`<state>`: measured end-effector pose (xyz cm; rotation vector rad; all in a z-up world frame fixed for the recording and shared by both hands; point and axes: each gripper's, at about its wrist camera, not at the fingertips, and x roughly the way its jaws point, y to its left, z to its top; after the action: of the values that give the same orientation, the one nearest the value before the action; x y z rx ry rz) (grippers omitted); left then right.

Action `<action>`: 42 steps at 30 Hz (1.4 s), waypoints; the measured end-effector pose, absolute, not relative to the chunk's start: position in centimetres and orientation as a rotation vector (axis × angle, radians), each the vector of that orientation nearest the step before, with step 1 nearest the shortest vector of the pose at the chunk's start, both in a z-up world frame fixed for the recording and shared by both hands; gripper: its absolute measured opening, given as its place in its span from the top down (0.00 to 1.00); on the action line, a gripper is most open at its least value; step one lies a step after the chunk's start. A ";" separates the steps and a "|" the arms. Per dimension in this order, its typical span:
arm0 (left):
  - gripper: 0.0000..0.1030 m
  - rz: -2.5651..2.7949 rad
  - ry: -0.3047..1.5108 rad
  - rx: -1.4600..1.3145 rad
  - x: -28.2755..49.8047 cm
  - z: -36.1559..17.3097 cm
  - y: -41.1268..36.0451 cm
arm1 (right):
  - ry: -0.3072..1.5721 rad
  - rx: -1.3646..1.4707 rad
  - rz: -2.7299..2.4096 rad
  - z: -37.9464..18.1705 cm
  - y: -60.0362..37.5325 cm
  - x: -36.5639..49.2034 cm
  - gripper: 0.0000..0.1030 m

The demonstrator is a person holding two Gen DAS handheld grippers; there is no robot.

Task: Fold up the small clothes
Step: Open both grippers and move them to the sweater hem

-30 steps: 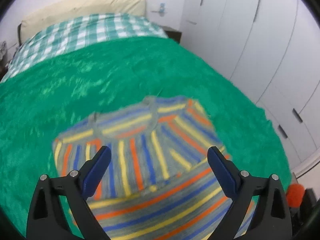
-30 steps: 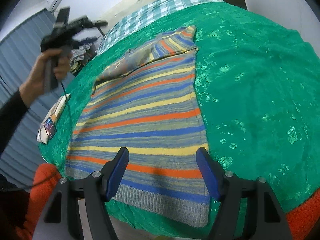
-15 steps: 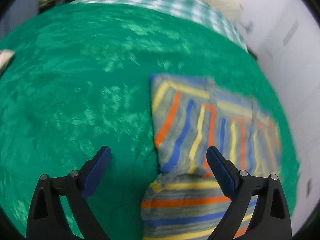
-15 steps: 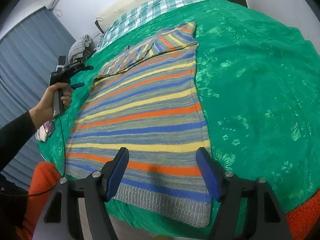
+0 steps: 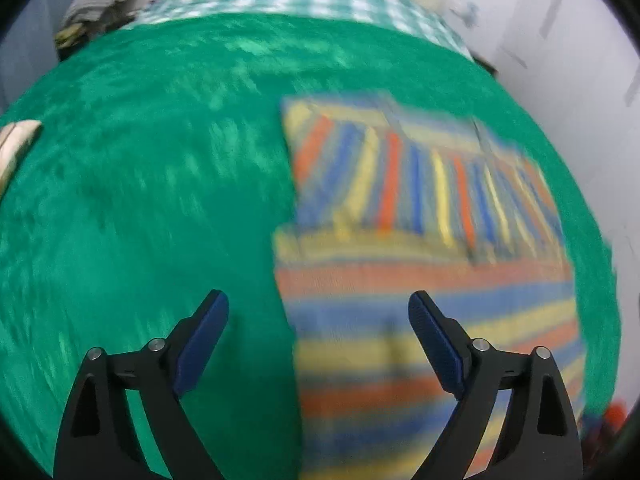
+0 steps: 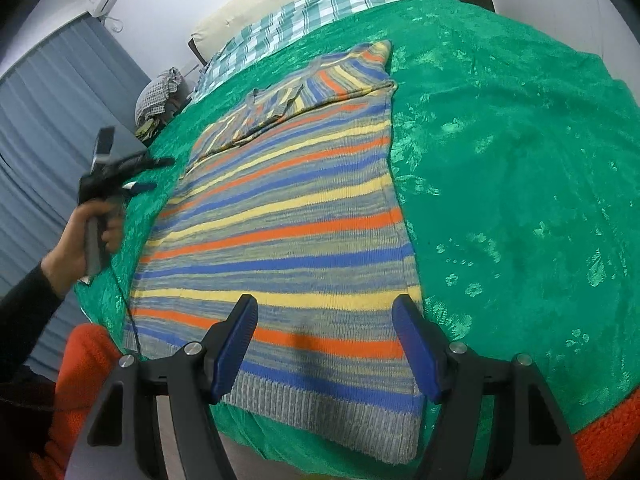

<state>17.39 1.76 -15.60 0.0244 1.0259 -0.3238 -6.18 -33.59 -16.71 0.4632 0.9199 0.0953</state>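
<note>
A knitted sweater (image 6: 288,216) striped in orange, blue, yellow and grey lies flat on the green bedspread (image 6: 520,160), its sleeves folded across the chest at the far end. My right gripper (image 6: 325,304) hovers open over the ribbed hem near the bed's front edge, with nothing pinched. My left gripper (image 5: 317,300) hangs above the sweater's (image 5: 420,280) left edge, jaws opening, no cloth between the pads; this view is blurred. In the right wrist view a hand carries that left gripper (image 6: 124,168) just left of the sweater.
A checked sheet (image 6: 320,4) and a cream pillow (image 6: 256,4) lie at the bed's head. A heap of clothes (image 6: 156,96) sits at the far left corner. Orange fleece (image 6: 84,364) borders the front edge. Blue curtains (image 6: 44,112) hang on the left.
My left gripper has swung from over the folded sleeves to the sweater's left side and sunk lower toward the bed. The right gripper has stayed put.
</note>
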 end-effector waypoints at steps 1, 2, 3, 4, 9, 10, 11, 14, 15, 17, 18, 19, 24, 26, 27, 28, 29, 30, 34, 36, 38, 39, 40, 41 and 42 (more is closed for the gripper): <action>0.09 -0.316 1.047 0.078 15.9 -16.8 1.5 | 0.919 0.463 0.092 -16.7 -33.6 -6.2 0.33; 0.09 -0.297 1.085 0.159 13.8 -18.5 1.4 | 0.921 0.465 0.090 -16.7 -33.7 -6.2 0.33; 0.08 -0.285 1.096 0.202 12.4 -19.4 1.5 | 0.928 0.469 0.088 -16.8 -33.8 -6.2 0.33; 0.08 -0.285 1.077 0.212 11.3 -19.5 1.9 | 0.941 0.468 0.082 -17.0 -33.8 -6.1 0.33; 0.07 -0.280 1.013 0.137 6.1 -16.5 3.7 | 0.958 0.432 0.047 -16.0 -33.8 -6.1 0.33; 0.07 -0.297 0.995 0.123 5.8 -16.3 3.5 | 0.956 0.399 0.041 -15.5 -33.6 -6.0 0.33; 0.05 -0.324 0.982 0.119 5.0 -16.1 3.1 | 0.954 0.369 0.043 -15.1 -33.3 -5.8 0.33; 0.04 -0.384 1.033 0.205 3.0 -17.8 1.4 | 0.975 0.274 0.064 -14.5 -31.6 -5.0 0.32; 0.04 -0.370 1.066 0.244 2.6 -19.1 1.0 | 0.997 0.254 0.069 -14.8 -31.2 -4.8 0.30; 0.00 -0.341 1.067 0.236 1.7 -20.4 1.3 | 1.078 0.197 0.067 -16.5 -30.1 -4.6 0.28; 0.00 -0.334 1.059 0.211 1.1 -20.2 1.7 | 1.121 0.165 0.057 -17.7 -29.8 -4.7 0.28; 0.00 -0.327 1.079 0.202 1.0 -20.1 2.0 | 1.133 0.134 0.059 -18.5 -29.4 -5.1 0.28; 0.02 -0.270 1.029 0.209 0.7 -18.8 3.1 | 1.068 0.097 0.031 -17.3 -29.1 -6.2 0.28; 0.02 -0.231 1.013 0.210 0.4 -18.6 3.4 | 1.000 0.135 0.009 -16.3 -29.8 -6.8 0.28; 0.02 -0.223 1.008 0.206 0.2 -18.6 3.7 | 0.969 0.159 -0.009 -15.9 -30.4 -7.1 0.28; 0.02 -0.217 1.002 0.200 0.2 -18.4 3.7 | 0.942 0.184 -0.031 -15.5 -31.0 -7.3 0.25; 0.02 -0.212 0.996 0.194 0.3 -18.3 3.9 | 0.924 0.202 -0.051 -15.3 -31.4 -7.5 0.22; 0.02 -0.209 0.991 0.192 0.6 -18.3 4.0 | 0.904 0.219 -0.075 -15.1 -32.0 -7.8 0.20; 0.02 -0.193 0.967 0.197 0.2 -18.0 4.9 | 0.888 0.288 -0.169 -15.5 -33.7 -7.8 0.19; 0.02 -0.180 0.964 0.204 -0.1 -17.9 5.3 | 0.889 0.321 -0.200 -15.6 -34.6 -7.8 0.19; 0.02 -0.169 0.964 0.205 0.0 -18.0 5.5 | 0.882 0.348 -0.223 -15.8 -35.3 -7.6 0.19; 0.02 -0.164 0.964 0.203 0.0 -17.9 5.7 | 0.881 0.354 -0.229 -15.8 -35.5 -7.7 0.19; 0.02 -0.157 0.963 0.202 0.0 -17.9 5.8 | 0.880 0.359 -0.235 -15.8 -35.7 -7.7 0.19; 0.02 -0.154 0.962 0.201 0.0 -17.9 5.9 | 0.881 0.361 -0.238 -15.9 -35.7 -7.7 0.19; 0.02 -0.150 0.962 0.200 0.0 -17.9 6.0 | 0.884 0.363 -0.238 -15.9 -35.8 -7.6 0.19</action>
<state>0.00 5.98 -17.86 0.2002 0.9618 -0.1504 -7.63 -35.75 -15.93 0.3626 0.8836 -0.2380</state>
